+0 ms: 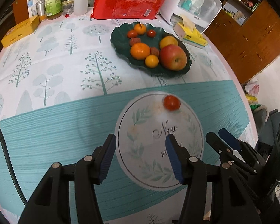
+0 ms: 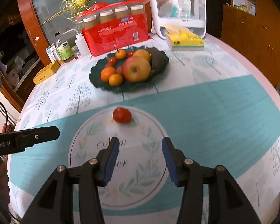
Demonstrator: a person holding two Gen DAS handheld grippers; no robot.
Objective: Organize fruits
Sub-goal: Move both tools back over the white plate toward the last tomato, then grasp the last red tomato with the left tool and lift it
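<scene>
On the bench (image 1: 46,123), nearly all the fruit is already sitting in a dark green scalloped dish (image 1: 117,37): a large red apple (image 1: 173,59), oranges and small tomatoes. One small red tomato (image 1: 171,102) is lying alone on the tablecloth's round white printed medallion, well apart from the dish, seemingly left to move. Both the left gripper (image 1: 140,155) and right gripper (image 2: 140,156) are hovering wide and empty, pointing toward it.
</scene>
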